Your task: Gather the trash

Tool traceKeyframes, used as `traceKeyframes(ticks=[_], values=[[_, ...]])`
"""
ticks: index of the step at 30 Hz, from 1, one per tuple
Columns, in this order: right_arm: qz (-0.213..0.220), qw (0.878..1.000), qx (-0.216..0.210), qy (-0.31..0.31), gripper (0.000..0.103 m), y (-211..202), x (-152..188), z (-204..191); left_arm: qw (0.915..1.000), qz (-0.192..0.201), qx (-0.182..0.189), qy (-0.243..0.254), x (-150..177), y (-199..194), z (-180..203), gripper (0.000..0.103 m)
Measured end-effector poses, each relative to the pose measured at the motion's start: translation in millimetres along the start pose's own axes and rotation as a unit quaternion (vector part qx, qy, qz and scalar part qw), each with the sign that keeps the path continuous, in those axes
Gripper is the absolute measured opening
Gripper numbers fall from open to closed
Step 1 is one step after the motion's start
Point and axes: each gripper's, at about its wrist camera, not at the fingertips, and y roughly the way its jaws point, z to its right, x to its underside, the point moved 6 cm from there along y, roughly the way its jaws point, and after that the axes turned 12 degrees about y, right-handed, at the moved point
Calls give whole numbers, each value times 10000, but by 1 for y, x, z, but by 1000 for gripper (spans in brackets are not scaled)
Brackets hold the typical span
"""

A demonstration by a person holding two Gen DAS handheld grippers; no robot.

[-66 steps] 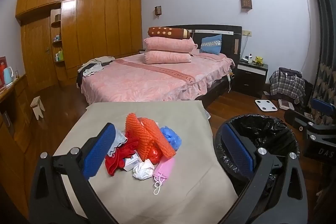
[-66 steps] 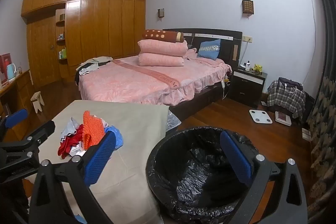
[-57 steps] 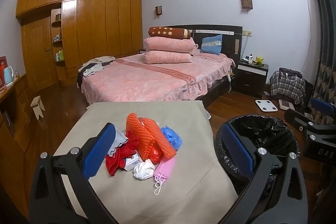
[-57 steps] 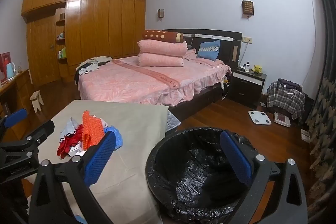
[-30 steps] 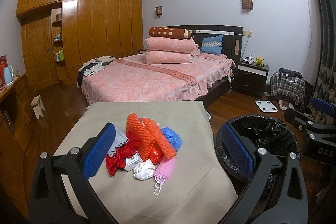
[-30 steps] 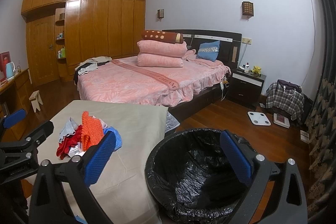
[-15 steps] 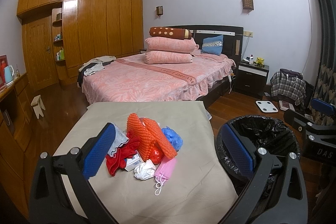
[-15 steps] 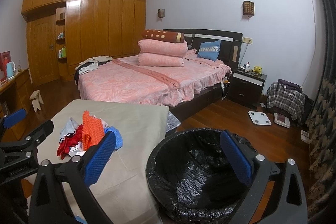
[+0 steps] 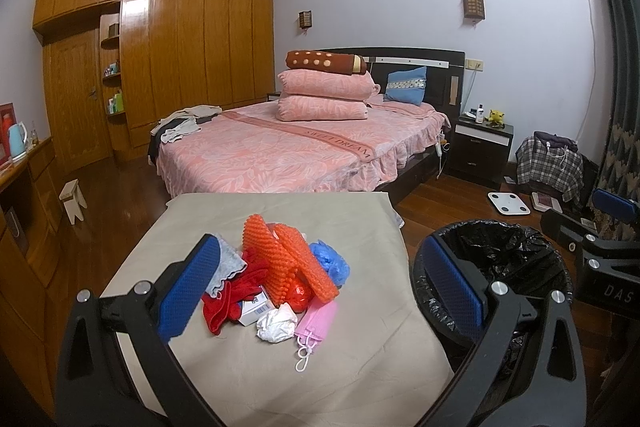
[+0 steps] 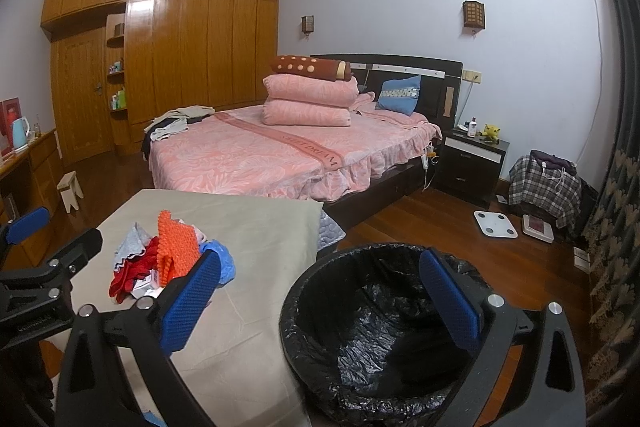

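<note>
A pile of trash [image 9: 280, 275] lies on the beige-covered table [image 9: 280, 379]: orange spiky mats [image 9: 280, 259], a red cloth [image 9: 228, 303], a white crumpled tissue [image 9: 276, 323], a pink face mask [image 9: 316, 319], a blue plastic wad [image 9: 330, 261], a small box [image 9: 252, 307]. The pile also shows in the right wrist view [image 10: 172, 259]. A bin with a black liner [image 10: 380, 327] stands to the table's right, and shows in the left wrist view [image 9: 496, 267]. My left gripper [image 9: 320, 287] is open, above the pile's near side. My right gripper [image 10: 320, 299] is open, above the bin's near rim.
A pink bed [image 9: 288, 147] stands beyond the table. A nightstand [image 9: 480, 147], a white scale [image 9: 508, 203] and a chair with plaid cloth [image 9: 548, 167] are at the right. A small stool [image 9: 74, 199] and wooden wardrobes [image 9: 160, 67] are at the left.
</note>
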Motion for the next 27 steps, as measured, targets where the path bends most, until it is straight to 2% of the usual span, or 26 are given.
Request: traceKeyframes(ticks=[24,27], values=[[-58,10000,-29,17,97,15,11,-14,10000,-24,-5,-25,2,6,-6,98],[-59,10000,-78,-4,97,21,12,-19,10000,-30,-9,-39,11,11,-11,98]])
